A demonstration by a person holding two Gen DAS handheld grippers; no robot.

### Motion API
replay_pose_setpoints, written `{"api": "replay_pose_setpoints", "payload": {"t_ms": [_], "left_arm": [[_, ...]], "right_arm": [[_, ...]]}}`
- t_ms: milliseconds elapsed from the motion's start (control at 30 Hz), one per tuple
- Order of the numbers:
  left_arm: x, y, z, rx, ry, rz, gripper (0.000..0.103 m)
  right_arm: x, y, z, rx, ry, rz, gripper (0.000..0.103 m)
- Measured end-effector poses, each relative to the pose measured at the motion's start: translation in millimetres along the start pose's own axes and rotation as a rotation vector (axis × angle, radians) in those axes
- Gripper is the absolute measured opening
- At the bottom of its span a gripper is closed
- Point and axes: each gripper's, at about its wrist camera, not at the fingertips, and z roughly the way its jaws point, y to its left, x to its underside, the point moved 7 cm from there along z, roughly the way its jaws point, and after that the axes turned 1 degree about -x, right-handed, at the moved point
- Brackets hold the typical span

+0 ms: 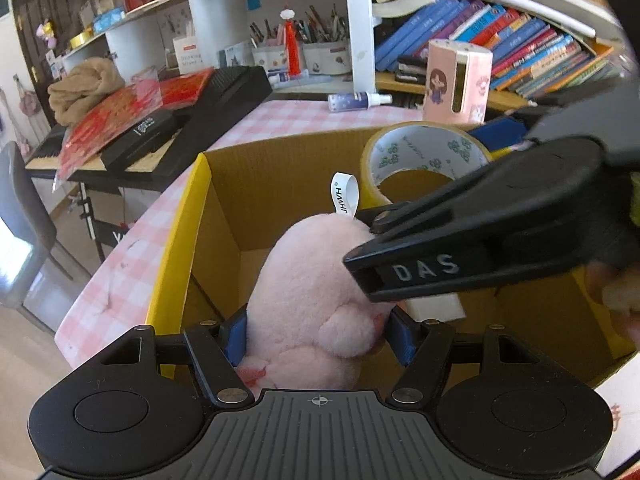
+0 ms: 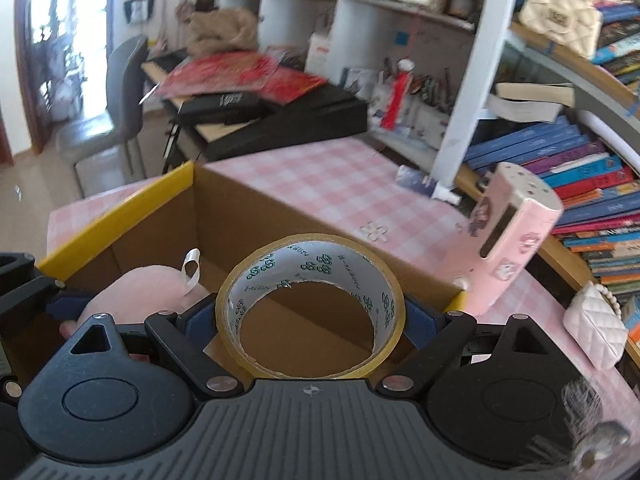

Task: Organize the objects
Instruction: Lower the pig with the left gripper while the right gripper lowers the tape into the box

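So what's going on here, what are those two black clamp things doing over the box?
A person holds a two-finger gripper in each hand and is tidying things into the cardboard box on the pink checked table. The left gripper is clamped on a pink plush toy, held down inside the box. The right gripper holds a roll of tape just above the box opening. Neither has been let go yet.

Pink-checked table in front, sunlit. Beyond the table, white curved shelving packed with leaning books. Left of the table, a black keyboard under red papers, a grey chair beside it. Pale wood floor below.
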Motion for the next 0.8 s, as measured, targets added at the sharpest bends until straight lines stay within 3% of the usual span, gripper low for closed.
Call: {"api": "replay_pose_setpoints", "payload": {"t_ms": [500,600,700,800], "left_arm": [[-2,-1,4,-0.005,0.000,-0.004,0.074],[-4,-1,2,-0.007,-0.016,-0.002,0.076],[-7,-2,-3,-0.019,-0.048,0.012,0.087],[-10,-5,-10,-0.018,-0.087,0.034,0.087]], "right_arm": [[-4,-13,24,-0.044,0.069,0.029,0.091],[-4,-15,26,-0.043,0.072,0.030,0.091],[-4,-15,29,-0.049,0.077,0.037,0.092],[-5,-16,32,-0.059,0.085,0.051,0.091]]}}
